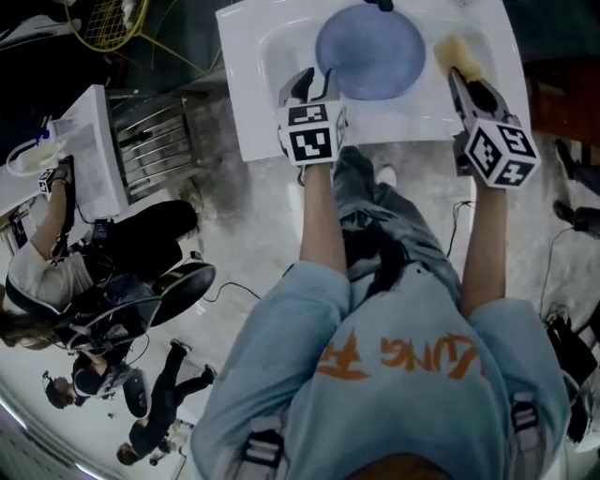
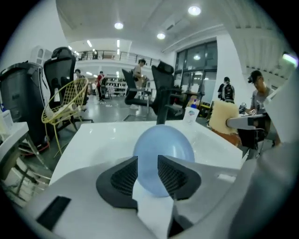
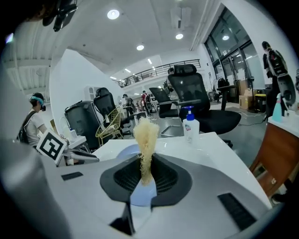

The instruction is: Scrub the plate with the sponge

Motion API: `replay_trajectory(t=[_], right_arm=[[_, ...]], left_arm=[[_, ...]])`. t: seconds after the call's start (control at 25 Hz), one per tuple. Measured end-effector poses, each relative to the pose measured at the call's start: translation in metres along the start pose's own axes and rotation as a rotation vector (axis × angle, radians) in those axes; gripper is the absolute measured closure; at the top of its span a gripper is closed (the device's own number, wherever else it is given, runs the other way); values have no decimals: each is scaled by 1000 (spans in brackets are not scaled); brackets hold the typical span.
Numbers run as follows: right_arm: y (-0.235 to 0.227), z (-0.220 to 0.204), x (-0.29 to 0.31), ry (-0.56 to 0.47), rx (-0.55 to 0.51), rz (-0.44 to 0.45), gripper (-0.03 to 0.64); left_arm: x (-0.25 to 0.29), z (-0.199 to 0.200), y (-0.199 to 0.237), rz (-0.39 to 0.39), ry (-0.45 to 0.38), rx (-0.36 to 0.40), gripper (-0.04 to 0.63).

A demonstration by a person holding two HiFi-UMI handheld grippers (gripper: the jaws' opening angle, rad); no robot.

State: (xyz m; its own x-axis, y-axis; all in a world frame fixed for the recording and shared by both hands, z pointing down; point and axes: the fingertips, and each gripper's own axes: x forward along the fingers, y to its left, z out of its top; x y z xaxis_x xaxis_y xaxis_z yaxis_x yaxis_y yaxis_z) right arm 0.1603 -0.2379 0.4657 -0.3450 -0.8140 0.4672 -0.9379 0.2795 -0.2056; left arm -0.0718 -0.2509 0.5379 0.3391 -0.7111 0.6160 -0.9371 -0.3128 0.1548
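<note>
A round blue plate (image 1: 370, 49) lies in the white sink (image 1: 246, 94). My left gripper (image 1: 314, 84) is at the plate's near-left rim. In the left gripper view its jaws stand apart (image 2: 147, 168), and the plate (image 2: 163, 149) shows through the gap with neither pad pressing on it. My right gripper (image 1: 457, 75) is over the sink's right side, shut on a yellow fibrous sponge (image 1: 457, 54). In the right gripper view the sponge (image 3: 145, 135) sticks up from between the pads, with the plate (image 3: 125, 150) to its left.
A soap pump bottle (image 3: 190, 126) stands on the sink's far right rim. A dark tap (image 1: 380, 5) sits at the back of the basin. A second white sink (image 1: 89, 150) and a seated person (image 1: 56, 272) are on the left, with a yellow wire chair (image 1: 103, 23) behind.
</note>
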Motion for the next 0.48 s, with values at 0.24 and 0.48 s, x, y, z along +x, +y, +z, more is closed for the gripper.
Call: replay_trajectory(t=[0.24, 0.48], right_arm=[[13, 0, 53, 65, 0, -18, 568], [8, 9, 68, 71, 5, -57, 568]], left_arm=[[59, -12, 46, -30, 150, -77, 426], [99, -22, 52, -102, 234, -103, 426]])
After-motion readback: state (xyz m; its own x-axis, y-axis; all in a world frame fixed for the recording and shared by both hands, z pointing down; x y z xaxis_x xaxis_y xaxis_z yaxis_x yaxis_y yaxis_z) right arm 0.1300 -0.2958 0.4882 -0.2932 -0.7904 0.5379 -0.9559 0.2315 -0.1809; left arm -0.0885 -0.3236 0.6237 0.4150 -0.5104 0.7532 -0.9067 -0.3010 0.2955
